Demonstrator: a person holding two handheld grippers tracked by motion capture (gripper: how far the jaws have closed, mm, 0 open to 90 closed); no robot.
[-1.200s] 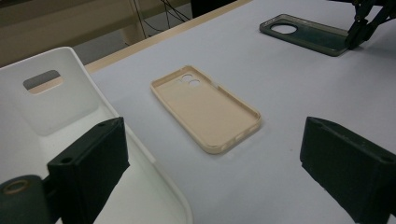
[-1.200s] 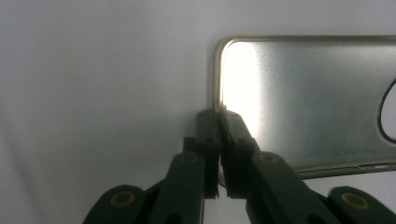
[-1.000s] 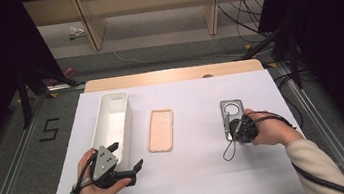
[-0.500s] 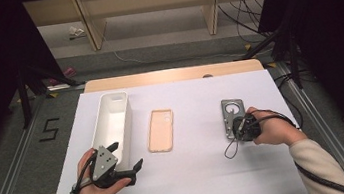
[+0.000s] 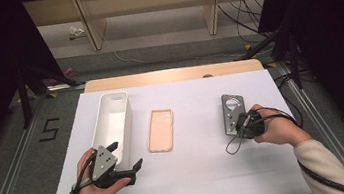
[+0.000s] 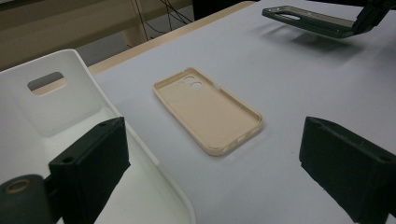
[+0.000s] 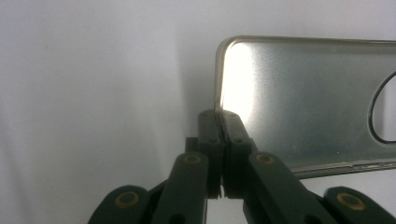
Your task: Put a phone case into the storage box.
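Grey phone case (image 5: pixel 233 114) lies on the right part of the white surface (image 5: pixel 201 184), with its camera cut-out at the far end, and the right gripper (image 5: pixel 240 124) is clamped on its near edge. In the right gripper view the two black jaws stand pressed together on the rim at one corner of the case (image 7: pixel 308 98), whose metallic inner face catches the light. In the left gripper view the same case (image 6: pixel 308 19) appears tilted, its gripped end raised off the surface. A beige phone case (image 5: pixel 160 130) lies flat near the middle of the surface, hollow side up, well apart from the grey one. A long white bin (image 5: pixel 112 125) stands just left of the beige case. The left gripper (image 5: pixel 125 158) hovers at the near end of the bin with its jaws spread wide and nothing between them; one jaw sits over the bin's rim (image 6: pixel 154 182), the other over bare surface
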